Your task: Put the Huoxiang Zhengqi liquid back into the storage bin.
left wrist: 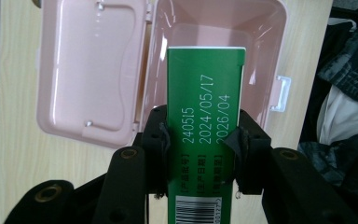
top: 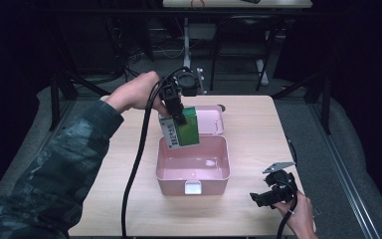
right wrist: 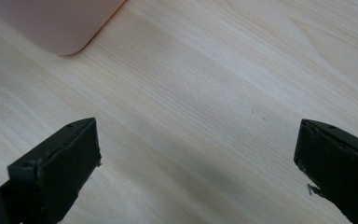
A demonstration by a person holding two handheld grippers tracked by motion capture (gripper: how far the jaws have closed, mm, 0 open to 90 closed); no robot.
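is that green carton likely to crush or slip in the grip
The green carton looks stiff: its sides stay flat between the left gripper fingers. Its printed face seems smooth, so it might slip. Probably light, held at one end.

Camouflage sleeve; black fingers with screws, trailing black cable

The pink box and its open lid look like smooth, glossy plastic catching highlights, the green carton is printed cardboard with a slight sheen, the table shows matt pale wood grain, and the fingers are matt black.
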